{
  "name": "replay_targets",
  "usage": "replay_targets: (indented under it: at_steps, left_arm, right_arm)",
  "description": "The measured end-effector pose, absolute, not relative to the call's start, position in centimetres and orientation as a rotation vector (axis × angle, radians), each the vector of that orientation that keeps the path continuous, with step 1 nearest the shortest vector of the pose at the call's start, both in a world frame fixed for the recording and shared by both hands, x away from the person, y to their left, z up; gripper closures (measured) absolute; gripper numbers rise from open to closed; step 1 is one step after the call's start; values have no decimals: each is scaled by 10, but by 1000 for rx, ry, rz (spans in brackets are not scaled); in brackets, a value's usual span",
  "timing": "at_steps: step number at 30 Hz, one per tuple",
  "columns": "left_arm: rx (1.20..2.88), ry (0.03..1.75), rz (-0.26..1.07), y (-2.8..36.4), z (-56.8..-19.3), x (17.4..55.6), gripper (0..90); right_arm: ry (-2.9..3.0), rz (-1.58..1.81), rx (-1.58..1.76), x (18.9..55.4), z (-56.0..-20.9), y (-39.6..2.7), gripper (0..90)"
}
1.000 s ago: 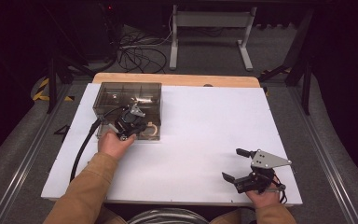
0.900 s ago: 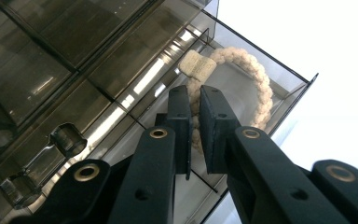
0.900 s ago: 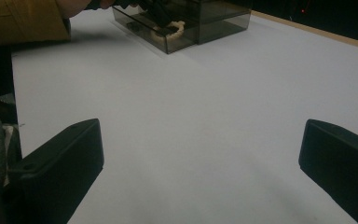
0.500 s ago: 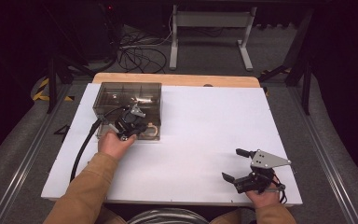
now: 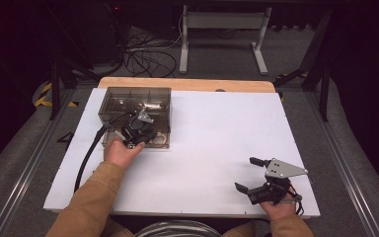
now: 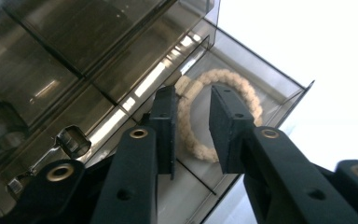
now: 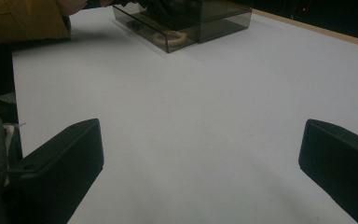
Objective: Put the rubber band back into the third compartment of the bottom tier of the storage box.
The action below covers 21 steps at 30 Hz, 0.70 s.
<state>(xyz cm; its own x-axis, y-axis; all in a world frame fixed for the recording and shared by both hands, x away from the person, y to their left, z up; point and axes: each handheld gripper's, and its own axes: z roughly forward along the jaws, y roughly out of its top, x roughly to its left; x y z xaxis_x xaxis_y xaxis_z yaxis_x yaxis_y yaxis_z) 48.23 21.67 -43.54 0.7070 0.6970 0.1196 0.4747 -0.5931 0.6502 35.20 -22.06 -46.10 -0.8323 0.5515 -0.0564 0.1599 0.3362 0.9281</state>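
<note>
Smoked-clear plastic drawer box (image 5: 135, 101) sits at the far left of the white worktop (image 5: 212, 133), its lower drawer (image 6: 242, 79) pulled out toward the person. Cream rope ring (image 6: 216, 114) lies flat in that drawer. Left tongs (image 6: 193, 123) hang over it, jaws have just been opening a little; narrow gap, one side of the ring shows through it, pads not pressing on it. Reads as a release just made, or a grip not yet taken; can't say which. Next move, my guess: lift clear and push the drawer shut, or else close on the ring. Right tongs (image 5: 251, 174) rest wide open and empty at the near right edge. Upper compartments are too dark and reflective to read; in the high view the left hand (image 5: 121, 150) covers the drawer front
</note>
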Motion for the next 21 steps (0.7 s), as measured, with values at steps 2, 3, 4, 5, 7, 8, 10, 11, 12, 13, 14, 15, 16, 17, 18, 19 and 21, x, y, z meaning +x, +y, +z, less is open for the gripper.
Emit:
replay_targets:
  at_steps: [2,3,4,5,7,8,10,11,12,13,14,15,16,17,18,19,21]
  left_arm:
    - [2297,886,494,217,-432,480,675]
    - [2288,885,495,217,-430,479,654]
    - [2274,880,500,217,-427,477,642]
    - [2266,876,497,217,-425,476,630]
    - [2250,872,502,216,-421,473,601]
    - [2246,865,507,217,-419,472,584]
    - [2232,861,508,217,-416,469,558]
    - [2224,861,508,217,-414,468,546]
    - [2216,862,507,217,-412,467,534]
    - [2208,863,509,218,-411,467,521]
    - [2204,860,501,219,-409,466,510]
    - [2199,861,496,219,-408,465,501]
    - [2192,861,496,219,-406,464,495]
    - [2187,860,500,220,-405,463,488]
    - [2186,858,498,220,-404,463,484]
    - [2179,858,499,220,-403,462,479]
    - [2173,855,502,220,-401,460,475]
  right_arm:
    - [2245,1496,631,352,-461,-221,3]
    - [2245,1496,631,352,-461,-221,3]
    - [2244,1496,632,352,-461,-221,3]
    - [2242,1499,633,352,-461,-221,3]
    - [2242,1499,632,352,-461,-221,3]
    - [2243,1498,634,352,-461,-221,2]
    - [2243,1498,633,352,-461,-220,2]
    - [2243,1497,633,352,-461,-220,2]
    - [2243,1498,633,352,-461,-220,2]
    - [2243,1498,633,352,-461,-221,2]
    - [2243,1497,633,352,-461,-220,2]
    - [2243,1497,634,352,-461,-220,3]
    - [2243,1496,634,352,-461,-220,2]
    - [2245,1496,634,352,-461,-220,2]
    - [2244,1496,633,353,-462,-220,3]
    - [2245,1498,635,353,-462,-220,2]
    - [2247,1496,636,353,-462,-220,2]
